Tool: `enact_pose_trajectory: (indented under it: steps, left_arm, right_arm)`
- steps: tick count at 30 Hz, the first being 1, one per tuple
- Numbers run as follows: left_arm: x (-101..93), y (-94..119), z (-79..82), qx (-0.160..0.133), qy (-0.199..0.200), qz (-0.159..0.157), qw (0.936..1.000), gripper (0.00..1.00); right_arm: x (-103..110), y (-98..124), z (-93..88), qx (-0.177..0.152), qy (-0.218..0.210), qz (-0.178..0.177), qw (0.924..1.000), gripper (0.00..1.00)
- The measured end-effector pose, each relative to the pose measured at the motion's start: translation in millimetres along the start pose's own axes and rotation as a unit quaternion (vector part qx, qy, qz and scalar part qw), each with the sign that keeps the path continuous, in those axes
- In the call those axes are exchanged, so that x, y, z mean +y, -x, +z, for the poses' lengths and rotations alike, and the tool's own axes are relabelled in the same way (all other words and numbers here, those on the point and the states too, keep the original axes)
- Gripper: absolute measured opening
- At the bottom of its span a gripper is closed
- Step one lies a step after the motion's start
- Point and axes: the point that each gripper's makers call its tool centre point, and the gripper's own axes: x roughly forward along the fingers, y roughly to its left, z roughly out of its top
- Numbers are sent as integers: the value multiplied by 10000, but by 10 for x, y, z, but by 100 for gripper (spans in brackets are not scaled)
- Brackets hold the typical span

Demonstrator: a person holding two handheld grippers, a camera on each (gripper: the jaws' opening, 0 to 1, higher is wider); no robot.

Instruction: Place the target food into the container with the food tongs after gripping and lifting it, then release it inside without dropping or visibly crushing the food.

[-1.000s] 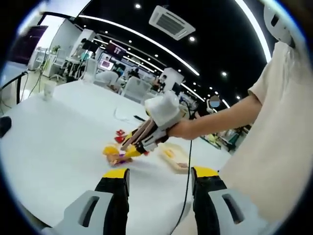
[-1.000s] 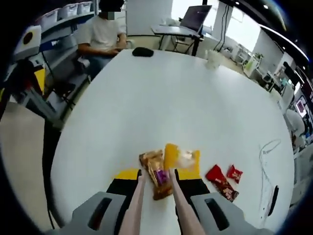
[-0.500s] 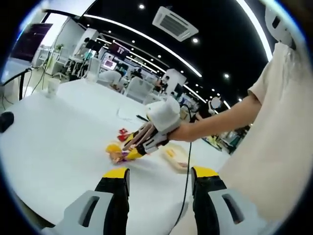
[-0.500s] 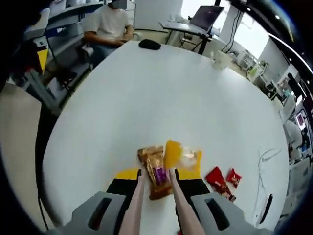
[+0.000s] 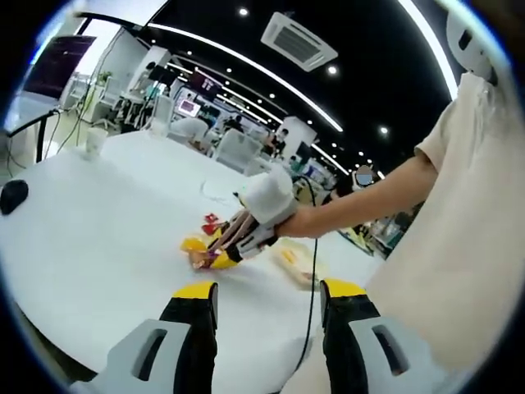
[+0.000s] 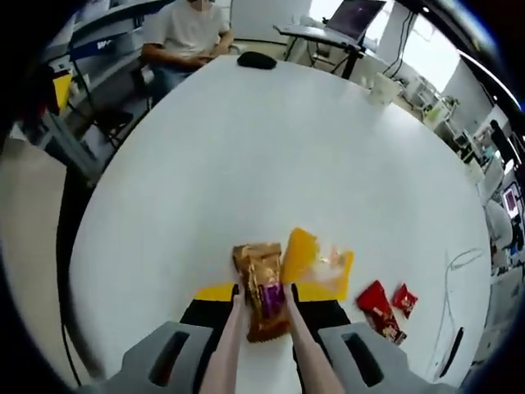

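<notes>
Around the round white table (image 6: 271, 156), an open office with ceiling lights (image 5: 246, 57).

Tabletop (image 6: 271, 164) looked smooth, matt white. Brown snack packet (image 6: 262, 287) was glossy, crinkled film; yellow packet (image 6: 308, 258) partly clear plastic, shiny. Red wrappers (image 6: 385, 308) glossy. Tongs (image 6: 225, 353) appeared smooth, copper-toned metal. Right hand-held gripper (image 6: 261, 305) jaws matt black plastic, yellow-tipped.

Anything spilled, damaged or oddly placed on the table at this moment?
Nothing spilled or damaged. The tongs in the right gripper bracket the brown snack packet, which looks intact. The yellow packet and two red packets lie beside it on the white table.
</notes>
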Motion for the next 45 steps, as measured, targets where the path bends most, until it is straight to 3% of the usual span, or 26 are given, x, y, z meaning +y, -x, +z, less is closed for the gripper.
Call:
enact_pose_trajectory:
  steps: [9,20,29,38,45]
  left_arm:
    - [9,1,10,33,-27,-23,10000,49]
    - [12,13,61,71,-113,-39,9999,49]
    - [-99,-77,108,132,-262,-202,9994,49]
    - [-285,-215,121,229,-430,-515,9975,49]
    - [-418,-301,98,302,-537,-719,9955,49]
  right_arm:
    - [-40,-11,-37,-50,-398,16,9992,21]
    - [-57,209,107,-610,-916,-117,9939,21]
    - [-114,553,151,-1209,-1628,-280,9788,21]
    - [-101,917,39,-1377,-1647,-546,9752,21]
    - [-193,1242,-75,-1555,-1840,-877,9666,21]
